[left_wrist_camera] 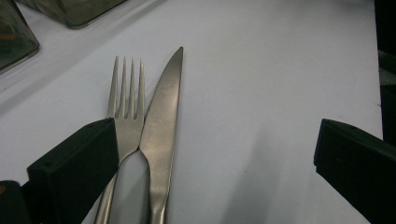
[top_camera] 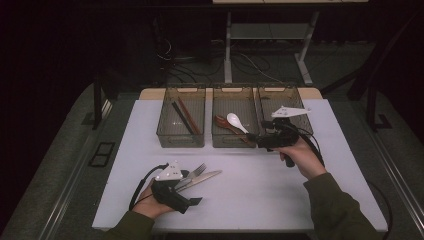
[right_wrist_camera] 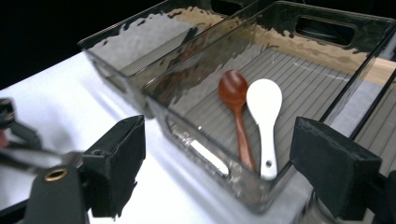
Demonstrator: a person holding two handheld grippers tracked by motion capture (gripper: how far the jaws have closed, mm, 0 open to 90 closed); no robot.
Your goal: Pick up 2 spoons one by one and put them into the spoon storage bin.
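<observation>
The right gripper hangs spread and empty at the middle bin's near rim, above the white spoon and brown spoon. The left gripper rests spread beside the fork and knife.

Dim room. A white table top stands on grey carpet. Behind it, a second table's pale metal legs rise among loose cables; the background beyond is black.

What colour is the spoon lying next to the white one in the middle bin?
Reddish-brown, like wood: the brown spoon beside the white spoon, clearest in the right gripper view.
</observation>
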